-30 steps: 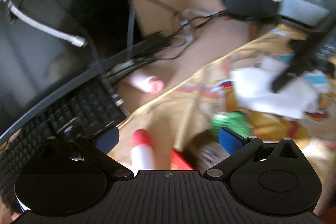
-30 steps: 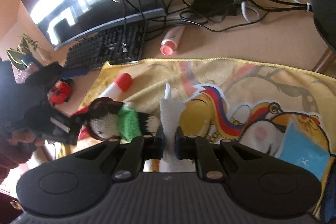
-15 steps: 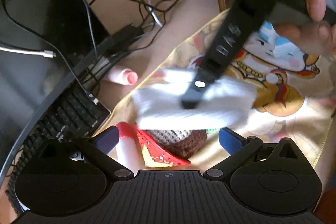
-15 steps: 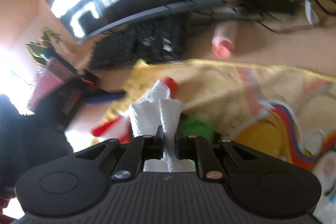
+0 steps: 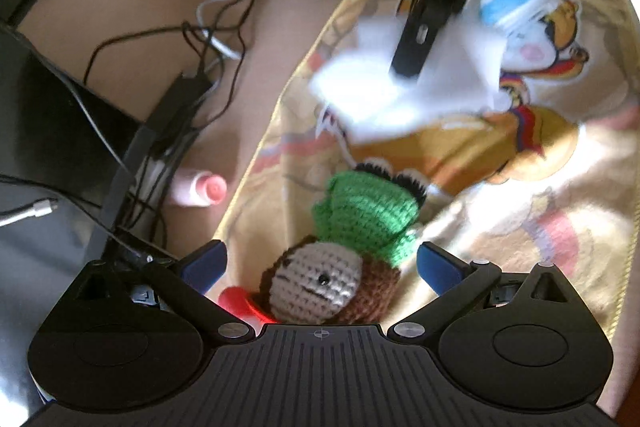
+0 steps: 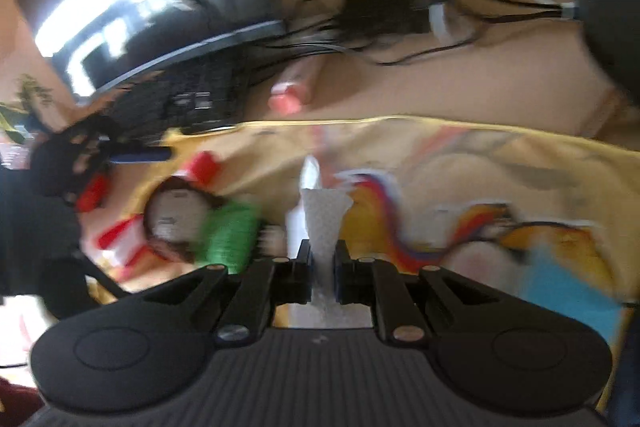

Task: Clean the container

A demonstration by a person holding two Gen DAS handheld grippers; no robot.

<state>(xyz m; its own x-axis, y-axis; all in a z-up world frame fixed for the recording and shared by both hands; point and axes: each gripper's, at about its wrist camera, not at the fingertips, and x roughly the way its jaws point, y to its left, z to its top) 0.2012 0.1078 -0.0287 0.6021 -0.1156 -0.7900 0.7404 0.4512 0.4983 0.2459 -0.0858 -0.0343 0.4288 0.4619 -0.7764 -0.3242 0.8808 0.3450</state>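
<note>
White paper towel (image 6: 325, 223) clenched in right gripper (image 6: 323, 267); left gripper (image 5: 320, 263) released, straddling crocheted doll (image 5: 340, 267) near yellow cloth's (image 5: 520, 227) edge.

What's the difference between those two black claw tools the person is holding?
The left gripper stands wide open with nothing pinched; the right gripper is shut on a white paper towel. The left gripper hovers just over the crocheted doll, while the right gripper is over the bare part of the yellow printed cloth. The left gripper's blue pads show plainly; the right gripper's are nearly hidden against the towel. Both share the same black build and point down at the cloth.
</note>
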